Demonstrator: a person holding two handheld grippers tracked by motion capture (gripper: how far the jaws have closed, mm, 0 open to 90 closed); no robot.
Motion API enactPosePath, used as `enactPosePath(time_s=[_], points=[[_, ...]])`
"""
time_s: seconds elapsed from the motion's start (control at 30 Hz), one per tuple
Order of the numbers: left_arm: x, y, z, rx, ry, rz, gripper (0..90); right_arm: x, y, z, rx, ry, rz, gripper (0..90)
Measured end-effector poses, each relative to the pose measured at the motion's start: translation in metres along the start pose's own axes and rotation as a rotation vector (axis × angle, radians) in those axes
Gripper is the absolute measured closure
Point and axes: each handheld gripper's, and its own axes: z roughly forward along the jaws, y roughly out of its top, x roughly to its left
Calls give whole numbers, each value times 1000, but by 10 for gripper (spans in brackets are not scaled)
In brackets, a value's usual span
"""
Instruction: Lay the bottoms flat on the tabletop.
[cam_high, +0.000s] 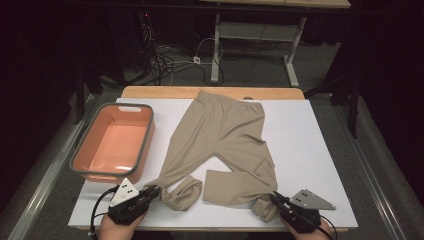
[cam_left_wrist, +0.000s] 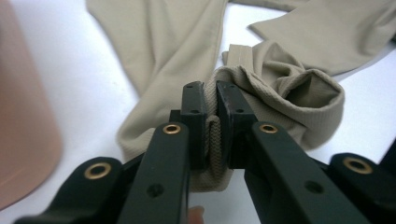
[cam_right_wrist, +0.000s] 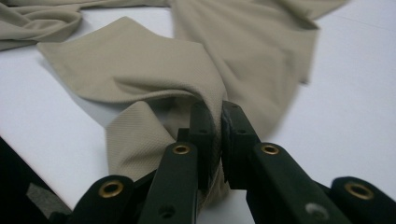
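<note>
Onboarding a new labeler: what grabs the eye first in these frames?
The beige leggings sprawl across the middle of the white table, legs crumpled toward the near edge. The left gripper and right gripper are each shut on a leg end. An orange tub sits at the left.

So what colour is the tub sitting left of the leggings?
The tub is salmon-orange inside with a grey rim, clearest in the high view.

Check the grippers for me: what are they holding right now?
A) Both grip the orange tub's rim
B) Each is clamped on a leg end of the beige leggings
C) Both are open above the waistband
B: the left gripper pinches bunched fabric of the beige leggings, and the right gripper pinches the other leg end.
</note>
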Motion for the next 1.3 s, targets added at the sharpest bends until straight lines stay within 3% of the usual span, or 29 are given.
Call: enactPosePath(time_s=[0.1, 0.17, 0.4, 0.53, 0.63, 0.73, 0.8, 0.87, 0.9, 0.97, 1.07, 1.13, 1.2, 1.23, 1.3], points=[[-3, -3, 9, 29, -20, -9, 779, -8, -8, -12, -11, -27, 29, 840], [-7, -4, 11, 33, -14, -16, 714, -10, -13, -16, -14, -20, 48, 813], [-19, -3, 0, -17, -25, -35, 416, -4, -15, -21, -32, 19, 65, 654], [-26, 2, -7, -65, -29, -49, 304, -3, -13, -20, -51, 43, 76, 597], [-33, 6, -13, -72, -14, -41, 205, -1, -12, -21, -65, 50, 83, 560], [-41, 9, -18, -97, -25, -35, 177, 0, -11, -20, -72, 52, 84, 534], [-51, 10, -19, -110, -81, -50, 185, 1, -10, -19, -74, 56, 78, 525], [-69, 9, -12, -130, -152, -19, 326, 2, -10, -17, -73, 60, 76, 522], [-79, 10, -3, -94, -157, 14, 359, 3, -9, -16, -72, 61, 70, 521], [-92, 11, 23, 1, -106, 71, 359, 3, -8, -15, -72, 61, 63, 522], [-91, 11, 56, 122, 19, 94, 360, 5, -7, -13, -73, 72, 62, 522], [-88, 5, 59, 100, 42, 113, 470, 7, -7, -12, -69, 74, 51, 521], [-85, 5, 56, 104, 61, 115, 662, 9, -8, -12, -65, 79, 46, 521], [-81, 3, 54, 95, 50, 111, 755, 10, -7, -12, -69, 82, 48, 522], [-74, 1, 51, 76, 0, 62, 814, 12, -7, -13, -72, 88, 46, 523]])
